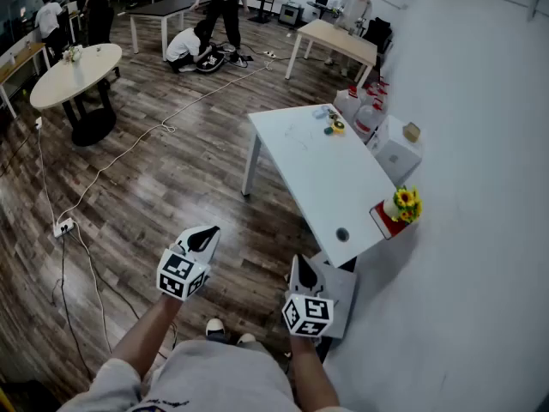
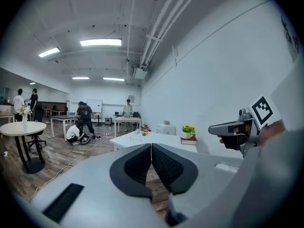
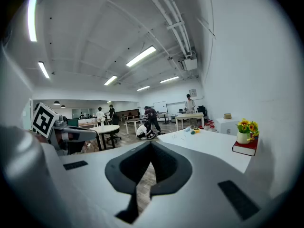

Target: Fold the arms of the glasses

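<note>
Left gripper (image 1: 204, 237) and right gripper (image 1: 304, 269): both fully closed, nothing between the jaws. In the head view both sit at lower centre, over the wooden floor (image 1: 154, 170), short of the white tabletop (image 1: 334, 187). A faint thin outline, apparently the glasses (image 3: 176, 136), lies on the tabletop's far half.

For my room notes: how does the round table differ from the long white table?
The round table has a circular top on one dark central post; the long white table has a rectangular top on white legs. The round table stands on open floor, the long white table beside the wall. Both tops are pale.
</note>
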A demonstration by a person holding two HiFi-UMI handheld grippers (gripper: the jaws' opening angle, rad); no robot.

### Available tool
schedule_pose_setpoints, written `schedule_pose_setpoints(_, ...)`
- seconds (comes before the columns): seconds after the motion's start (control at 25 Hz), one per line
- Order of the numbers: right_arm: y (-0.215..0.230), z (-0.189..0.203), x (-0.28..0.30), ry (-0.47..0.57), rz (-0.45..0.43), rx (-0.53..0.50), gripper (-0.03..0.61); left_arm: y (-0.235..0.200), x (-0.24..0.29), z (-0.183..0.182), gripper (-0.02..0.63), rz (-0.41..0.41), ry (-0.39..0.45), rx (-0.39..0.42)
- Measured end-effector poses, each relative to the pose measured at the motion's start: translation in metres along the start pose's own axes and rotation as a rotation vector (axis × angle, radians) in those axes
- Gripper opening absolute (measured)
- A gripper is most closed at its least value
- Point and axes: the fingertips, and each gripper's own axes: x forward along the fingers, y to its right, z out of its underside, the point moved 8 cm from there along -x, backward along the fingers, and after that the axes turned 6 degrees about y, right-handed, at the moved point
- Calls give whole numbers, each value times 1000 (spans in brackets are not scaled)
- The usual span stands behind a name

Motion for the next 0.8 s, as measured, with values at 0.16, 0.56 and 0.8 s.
schedule_pose_setpoints(0.16,-2,1,3,21,-23,-2,22,-4,-2,1,8,-2,31,-3)
schedule_pose_setpoints(0.56,-16,12,17,23,-44,-24,289,-21,3,13,279,13,41,-36)
schedule_pose_setpoints(0.8,-29,13,19,19,-16,-18,291,-31,-1,17,282,48,20,-49)
